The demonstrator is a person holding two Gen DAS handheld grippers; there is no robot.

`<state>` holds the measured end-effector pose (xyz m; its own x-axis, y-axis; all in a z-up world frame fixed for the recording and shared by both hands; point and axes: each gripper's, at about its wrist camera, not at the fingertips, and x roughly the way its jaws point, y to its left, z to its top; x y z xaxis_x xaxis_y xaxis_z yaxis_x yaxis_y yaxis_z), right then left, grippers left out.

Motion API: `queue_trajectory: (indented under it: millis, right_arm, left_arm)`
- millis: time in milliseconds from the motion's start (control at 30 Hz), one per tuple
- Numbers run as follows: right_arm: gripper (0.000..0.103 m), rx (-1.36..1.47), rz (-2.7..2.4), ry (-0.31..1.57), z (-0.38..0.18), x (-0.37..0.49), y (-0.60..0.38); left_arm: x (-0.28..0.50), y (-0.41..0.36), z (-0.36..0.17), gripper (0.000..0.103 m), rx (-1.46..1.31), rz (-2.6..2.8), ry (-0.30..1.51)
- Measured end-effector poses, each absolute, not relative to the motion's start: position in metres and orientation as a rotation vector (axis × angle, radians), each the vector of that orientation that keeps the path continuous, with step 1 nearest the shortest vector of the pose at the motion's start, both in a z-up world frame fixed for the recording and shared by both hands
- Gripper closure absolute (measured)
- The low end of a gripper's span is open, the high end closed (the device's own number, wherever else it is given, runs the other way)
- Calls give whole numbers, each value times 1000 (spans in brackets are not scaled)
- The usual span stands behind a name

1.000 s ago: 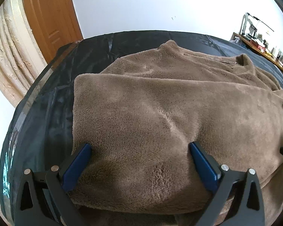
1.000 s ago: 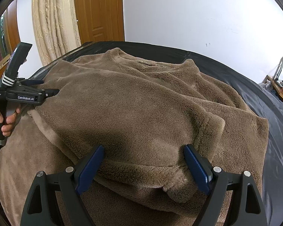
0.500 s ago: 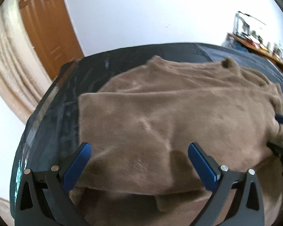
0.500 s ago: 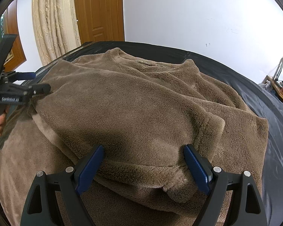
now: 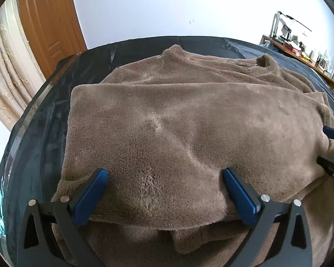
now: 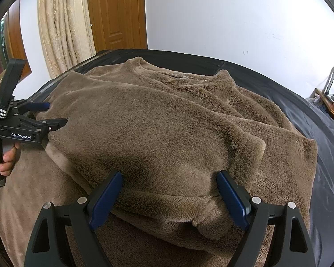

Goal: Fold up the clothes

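The thick brown fleece garment (image 5: 189, 138) lies on a black-covered bed (image 5: 40, 133), its lower part doubled up over the body. Step in hand, by judgement: one fold laid, the next not begun. The left gripper (image 5: 164, 191) and right gripper (image 6: 169, 191) stand spread, straddling the folded hem (neither pinching it). Next move calls for closing on that edge. Open bedcover lies to both sides.

Fuzzy matt fleece garment (image 5: 189, 133) on glossy black sheet (image 5: 40, 138).
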<state>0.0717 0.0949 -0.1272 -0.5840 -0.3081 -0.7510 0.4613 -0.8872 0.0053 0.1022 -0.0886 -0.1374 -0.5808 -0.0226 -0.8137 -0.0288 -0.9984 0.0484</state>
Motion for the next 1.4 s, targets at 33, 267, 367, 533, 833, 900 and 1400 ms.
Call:
queue_trajectory:
  millis: [33,267,367,533,833,900,1400]
  right_arm:
    - [15,1110,-2450,263,-127,72,95]
    - [14,1070,-2458,209,-120,77,103]
    - [14,1048,-2540,147,-107,88,122]
    - [14,1154,-2642,104,-113,85,152]
    - [1,1290,-2564,158,-134,60,150]
    - [1,1293,-2559,179,-134,54,149]
    - [0,1297,-2586,169,-140,9,145]
  left_arm:
    - [102,-89,-137,0,-1438,2786,82]
    - [101,-97,-127,0,-1441,2789,44]
    - [102,-108,-119,0,-1425,2830,25]
    - [91,-136,-128,0,-1490,2836,-124]
    - [79,-141,-143,0,-1462,2820,-150]
    - [71,-139,-143,0,-1462,2814,-124]
    - [28,-134,-147,0,-1426,2821,-61]
